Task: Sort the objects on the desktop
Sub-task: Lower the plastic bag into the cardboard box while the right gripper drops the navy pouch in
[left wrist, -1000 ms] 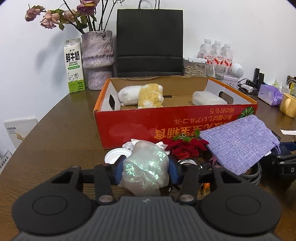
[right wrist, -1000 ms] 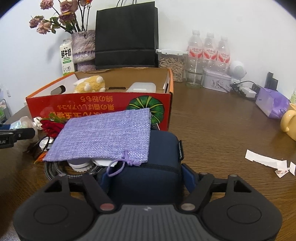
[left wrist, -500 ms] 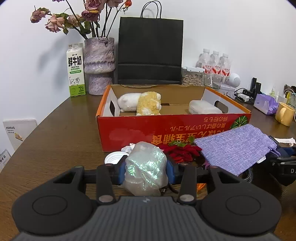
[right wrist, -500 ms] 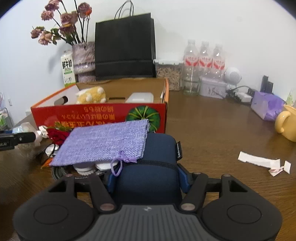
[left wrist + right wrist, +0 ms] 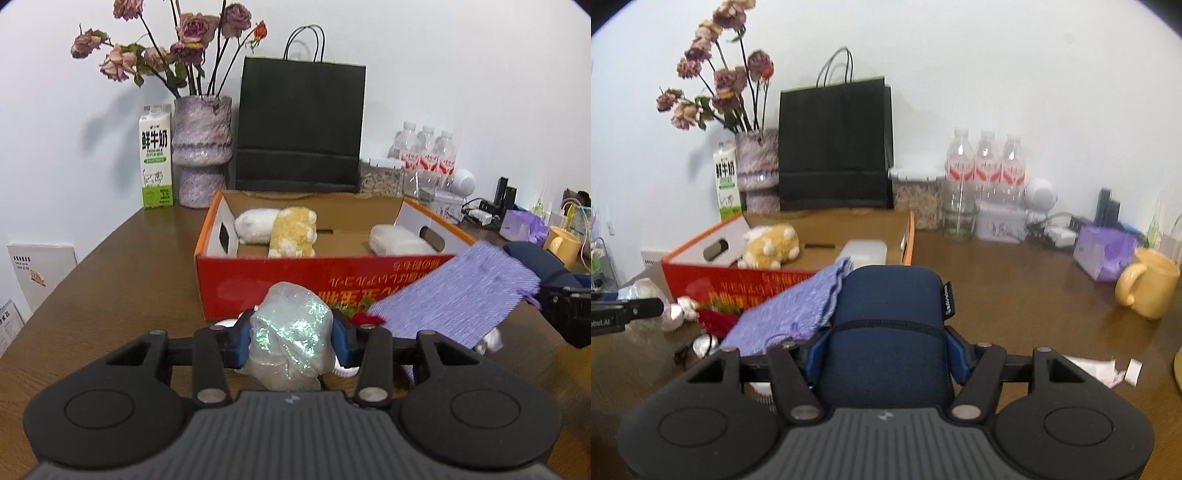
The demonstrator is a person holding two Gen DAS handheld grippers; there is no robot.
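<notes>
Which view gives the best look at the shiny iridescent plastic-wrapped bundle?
The left wrist view: the iridescent plastic-wrapped bundle sits centred and sharp, clamped between the left tongs. The right wrist view shows only a small, blurred part of it at the far left edge.

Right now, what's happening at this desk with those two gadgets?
A person is sorting desk clutter with a hand-held gripper in each hand. The left hand-held gripper is clamped on a shiny crumpled bag. The right hand-held gripper is clamped on a navy case, and a purple pouch is draped over the case's left side. Both are held in front of the red box, which already holds two plush toys and a white container.
</notes>
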